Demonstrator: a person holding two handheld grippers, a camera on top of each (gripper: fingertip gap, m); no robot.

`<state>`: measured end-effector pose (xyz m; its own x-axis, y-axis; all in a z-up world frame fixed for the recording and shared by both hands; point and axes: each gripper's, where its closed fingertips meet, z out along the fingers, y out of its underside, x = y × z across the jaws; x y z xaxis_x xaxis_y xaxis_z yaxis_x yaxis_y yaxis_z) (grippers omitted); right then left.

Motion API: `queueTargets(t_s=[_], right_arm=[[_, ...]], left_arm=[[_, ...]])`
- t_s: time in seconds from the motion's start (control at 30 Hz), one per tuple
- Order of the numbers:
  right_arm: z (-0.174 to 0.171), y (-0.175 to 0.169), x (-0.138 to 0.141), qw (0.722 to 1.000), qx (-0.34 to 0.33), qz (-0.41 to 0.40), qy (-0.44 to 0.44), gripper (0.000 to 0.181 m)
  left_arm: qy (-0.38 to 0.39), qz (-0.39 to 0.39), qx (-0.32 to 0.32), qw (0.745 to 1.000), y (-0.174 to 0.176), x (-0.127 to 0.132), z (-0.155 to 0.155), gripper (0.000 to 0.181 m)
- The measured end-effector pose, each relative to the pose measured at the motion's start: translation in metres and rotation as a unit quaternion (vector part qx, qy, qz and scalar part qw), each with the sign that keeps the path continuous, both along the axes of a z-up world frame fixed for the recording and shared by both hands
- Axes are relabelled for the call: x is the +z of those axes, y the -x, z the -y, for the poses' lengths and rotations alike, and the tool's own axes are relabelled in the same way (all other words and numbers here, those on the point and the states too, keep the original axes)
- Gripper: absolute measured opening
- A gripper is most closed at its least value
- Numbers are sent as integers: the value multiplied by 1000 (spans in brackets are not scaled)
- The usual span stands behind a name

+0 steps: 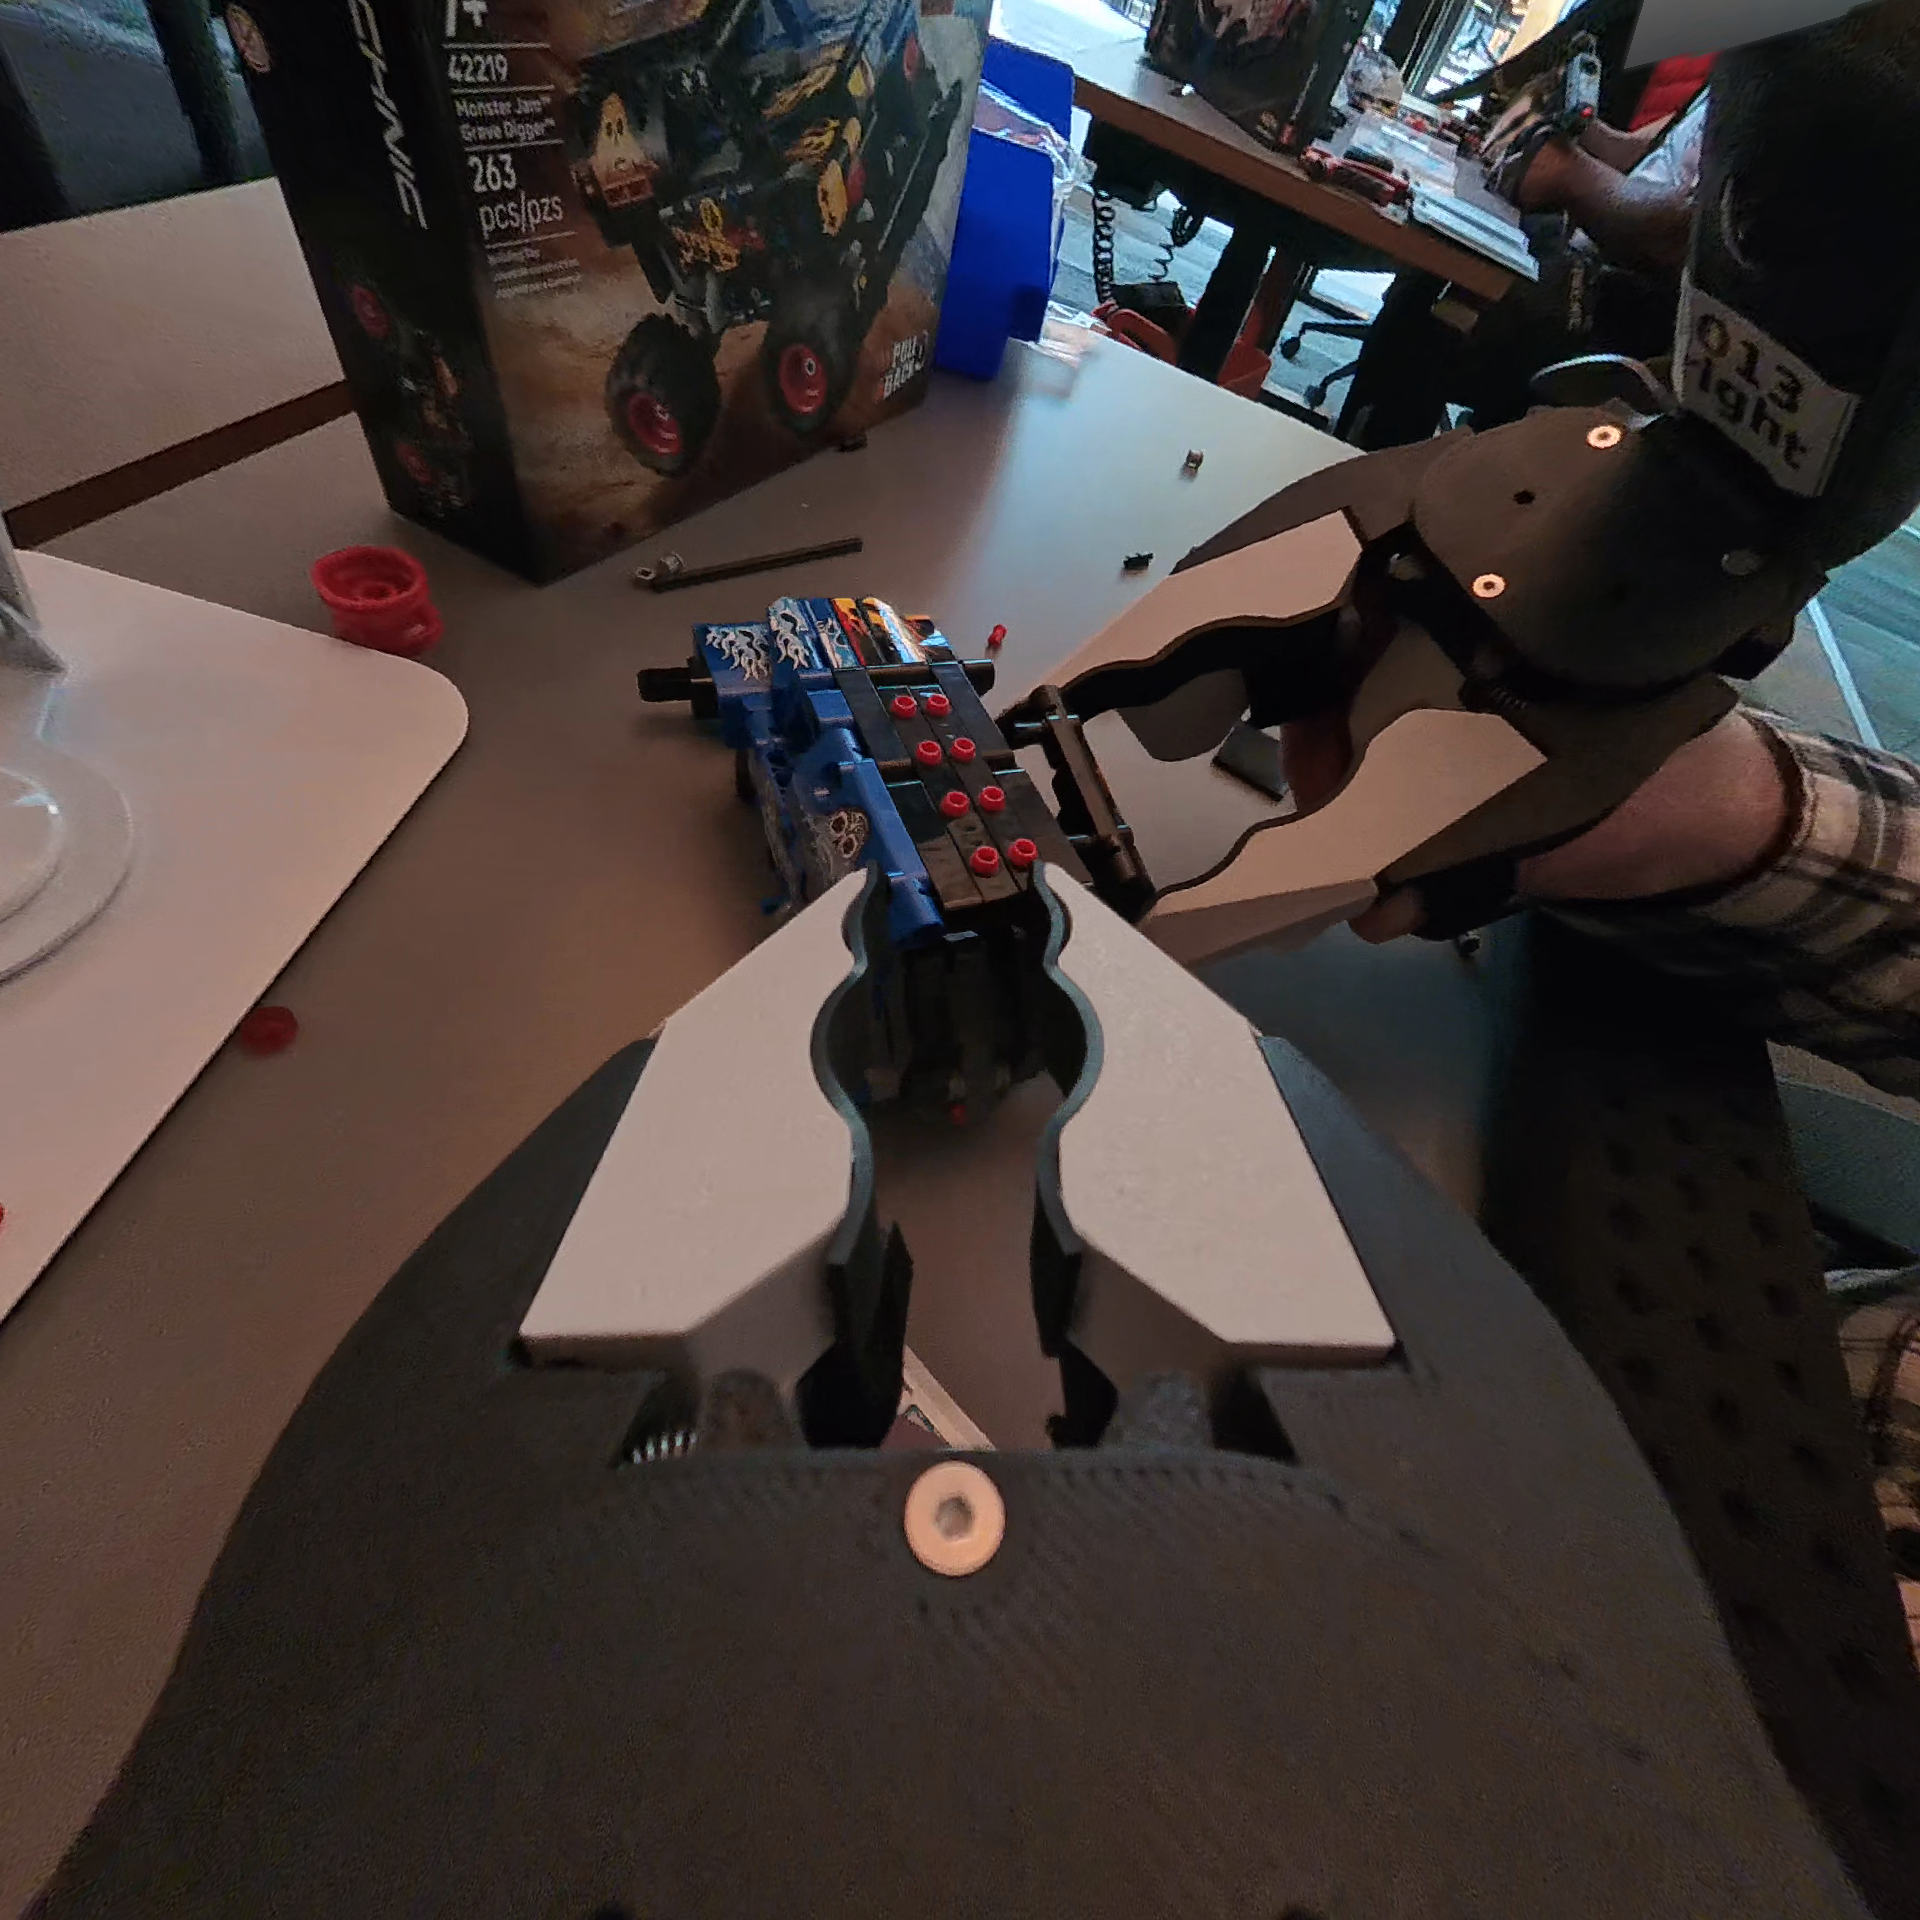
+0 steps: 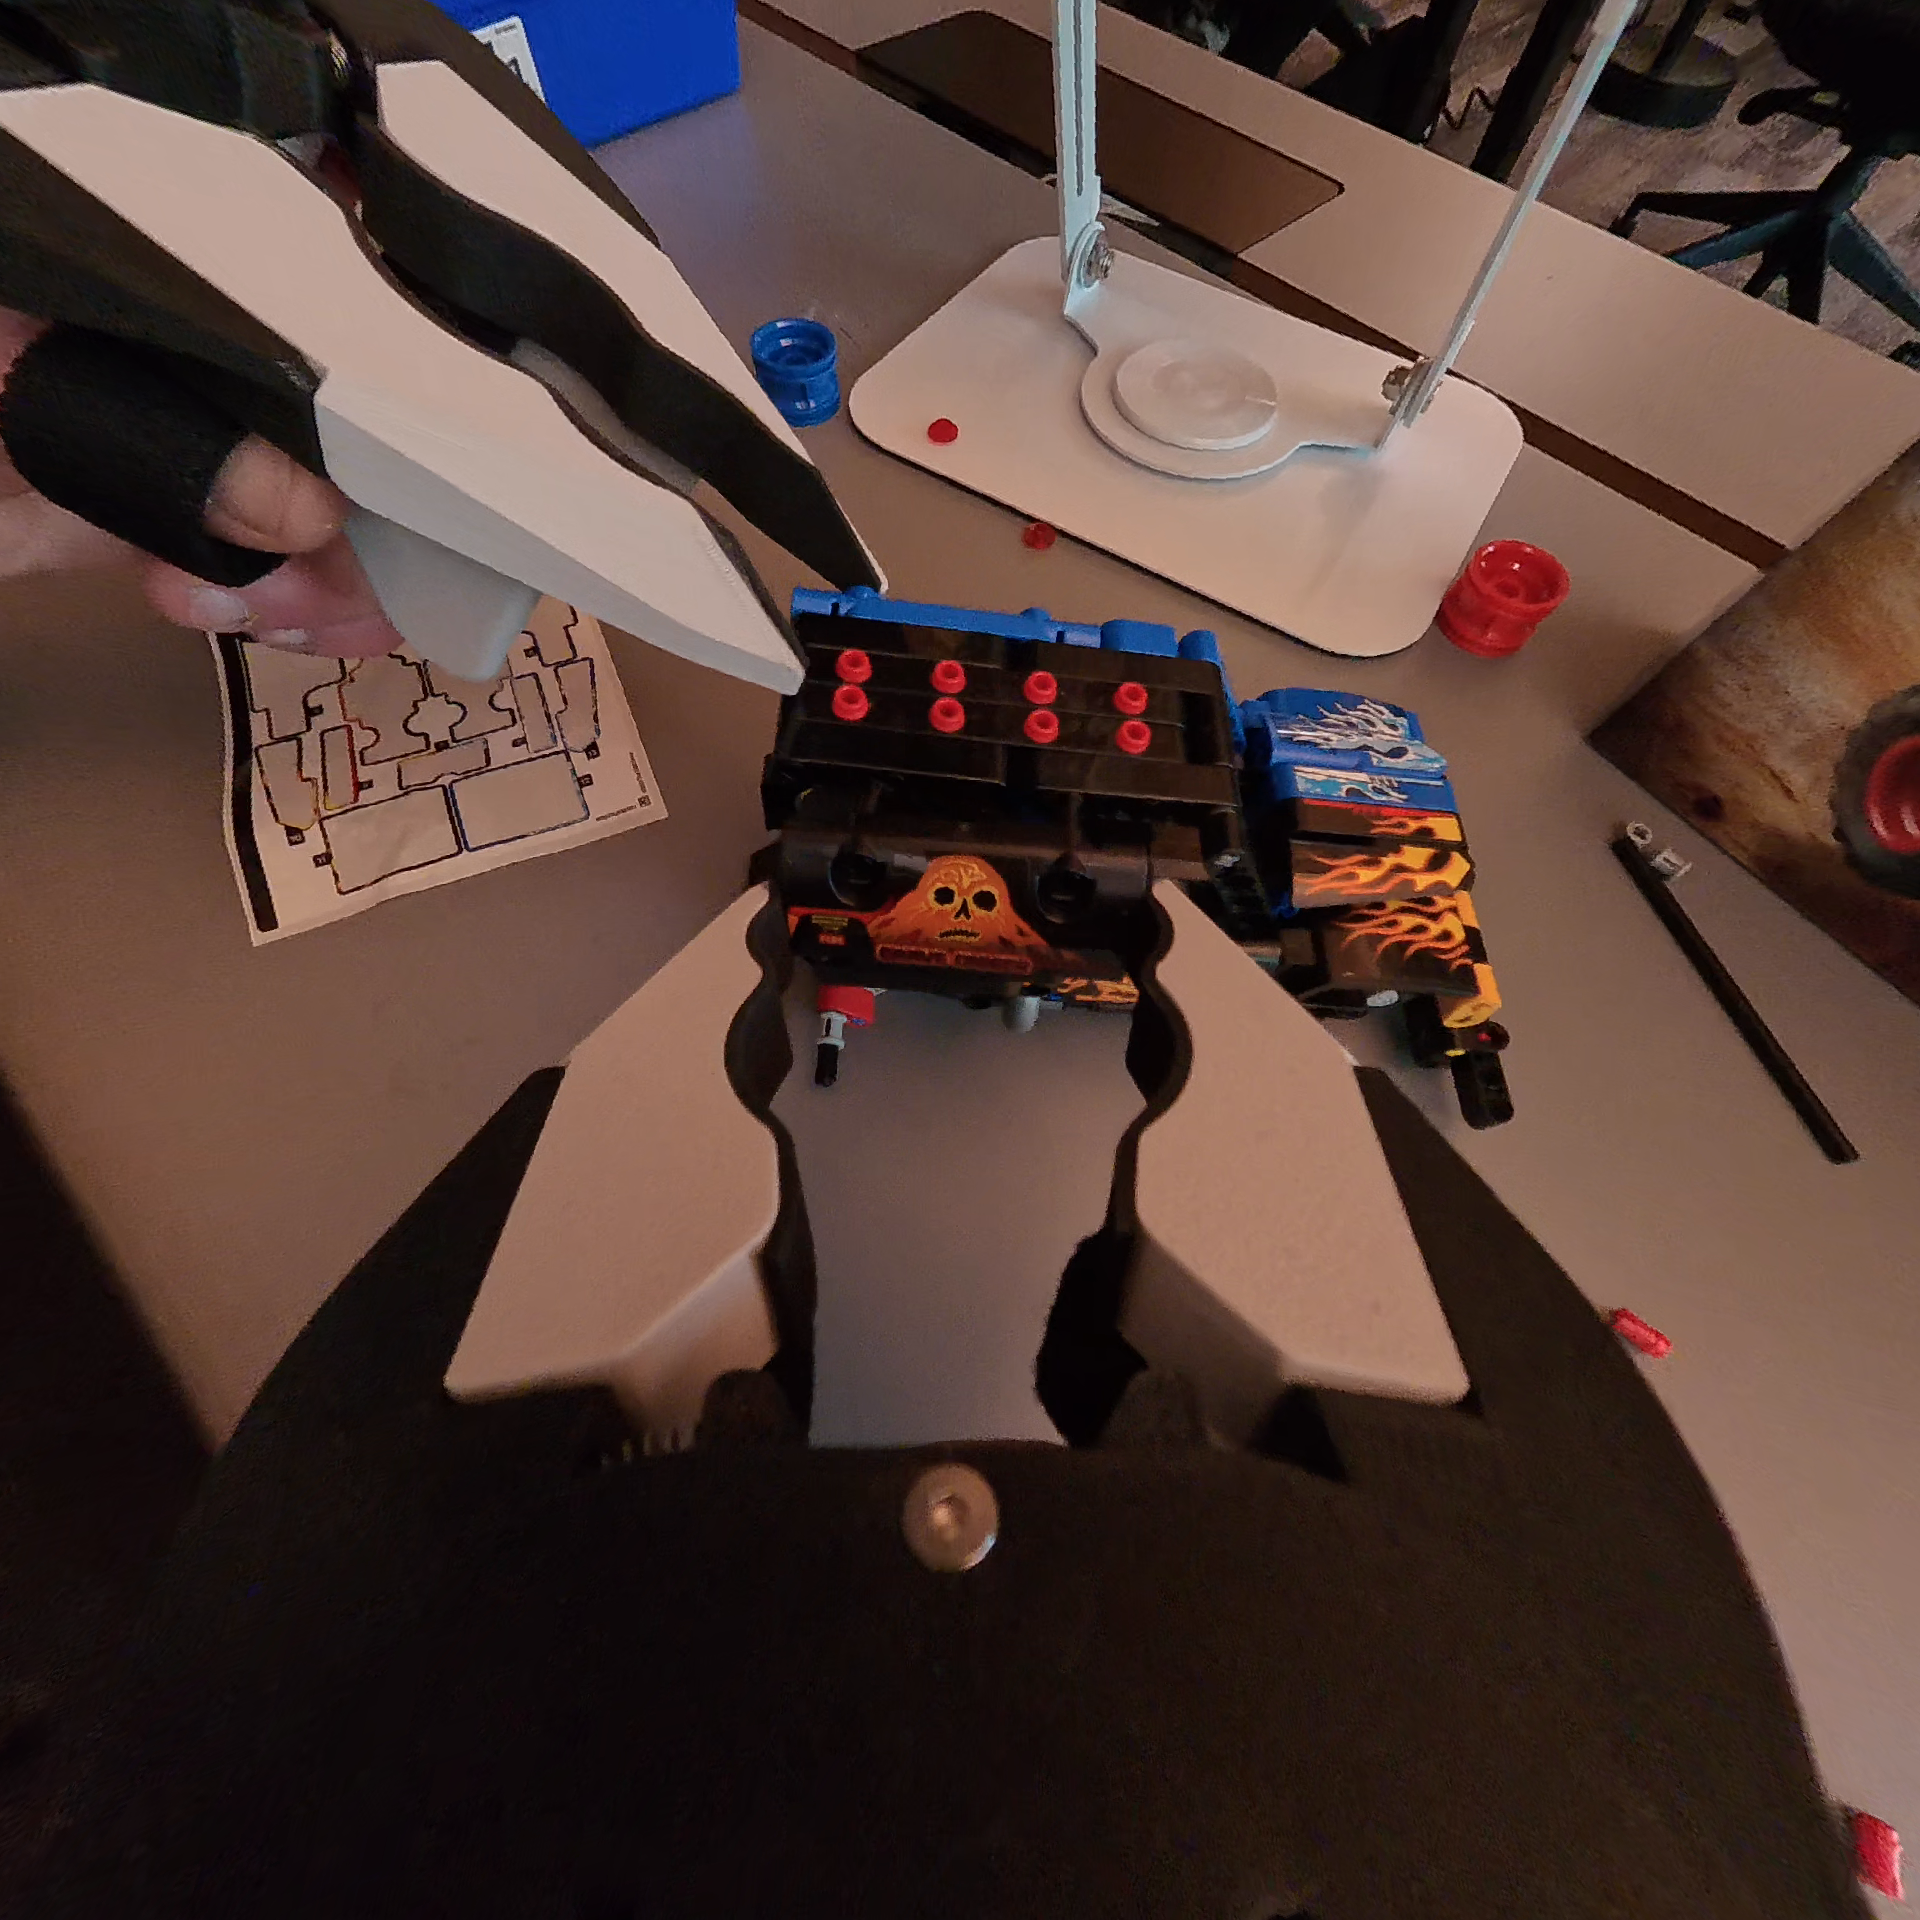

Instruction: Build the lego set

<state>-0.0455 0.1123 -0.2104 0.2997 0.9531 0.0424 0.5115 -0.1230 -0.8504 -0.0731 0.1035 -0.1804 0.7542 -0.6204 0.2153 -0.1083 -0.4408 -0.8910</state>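
The Lego truck body, blue and black with red studs and flame stickers, lies on the grey table. My left gripper is shut on its near end; it also shows in the right wrist view at the truck's left end. My right gripper is open wide. Its tips flank the two ends of the black side panel with the orange skull sticker, very close to it. In the left wrist view the right gripper comes in from the right, straddling that panel's black frame.
The Lego set box stands at the back, with a blue bin behind it. A red wheel hub, a blue hub, a long black axle, a sticker sheet and small red pins lie around. There is also a white lamp base.
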Motion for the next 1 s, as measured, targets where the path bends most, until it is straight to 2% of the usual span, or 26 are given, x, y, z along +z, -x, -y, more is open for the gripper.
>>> queueTargets(t_s=[0.2,0.33,0.8,1.0], right_arm=[[1,-1,1,1000,-7,-1,7,64],[-3,0,1,1000,-16,-1,12,64],[-2,0,0,999,-42,22,-7,63],[-2,2,1,999,-43,19,12,63]], left_arm=[[3,-4,-14,1000,-4,-1,-7,36],[9,10,-24,1000,-2,-1,-11,32],[-24,12,10,1000,-3,-1,-11,30],[-37,16,22,999,-3,1,-11,27]])
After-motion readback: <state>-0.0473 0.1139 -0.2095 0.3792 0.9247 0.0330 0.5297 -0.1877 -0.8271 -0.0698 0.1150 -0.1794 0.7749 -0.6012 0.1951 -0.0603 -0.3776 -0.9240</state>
